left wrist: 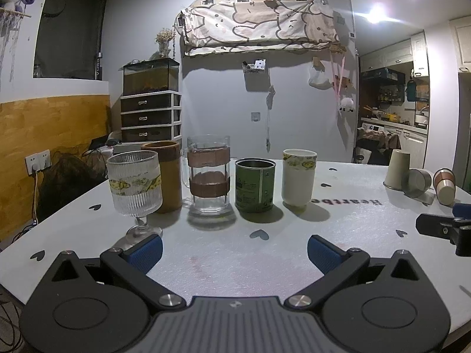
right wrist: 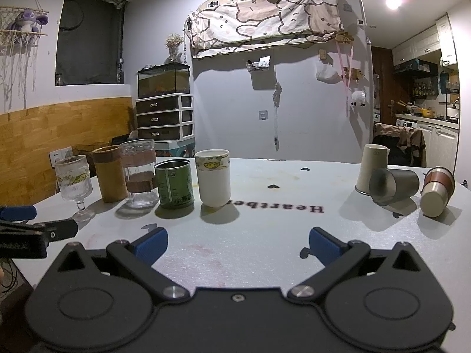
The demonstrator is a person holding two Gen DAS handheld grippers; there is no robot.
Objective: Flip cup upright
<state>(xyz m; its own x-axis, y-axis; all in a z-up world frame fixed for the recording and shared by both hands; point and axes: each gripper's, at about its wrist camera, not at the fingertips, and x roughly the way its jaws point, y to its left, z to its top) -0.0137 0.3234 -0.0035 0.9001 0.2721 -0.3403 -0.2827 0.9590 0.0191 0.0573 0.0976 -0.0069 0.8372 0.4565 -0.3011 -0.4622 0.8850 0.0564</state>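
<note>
Left tongs (left wrist: pixel 235 250): spread wide, nothing between the blue pads (left wrist: pixel 147 251), low over the white worktop (left wrist: pixel 235 264). Right tongs (right wrist: pixel 238 242): also spread wide and empty, same height, just beside the left pair; each pair shows at the edge of the other's view.

Row of five upright vessels ahead of the left tongs, left to right: ribbed stemmed glass (left wrist: pixel 134 188), tan cylinder (left wrist: pixel 164 176), clear glass mug (left wrist: pixel 209 173) with brown bands, green tin (left wrist: pixel 255 189), white cup (left wrist: pixel 298 176) with a yellow patterned band. Neighbours stand near each other; the stemmed glass partly overlaps the tan cylinder in view.

Far right of the worktop, well apart from the row, a cluster of three: beige cup (right wrist: pixel 370 169) standing mouth-down; grey cup (right wrist: pixel 393 185) lying on its side, just beside it, contact uncertain; brown-banded paper cup (right wrist: pixel 435 192) tipped over, base toward the camera.

Black hearts and the reversed lettering (right wrist: pixel 276 207) printed on the worktop.
</note>
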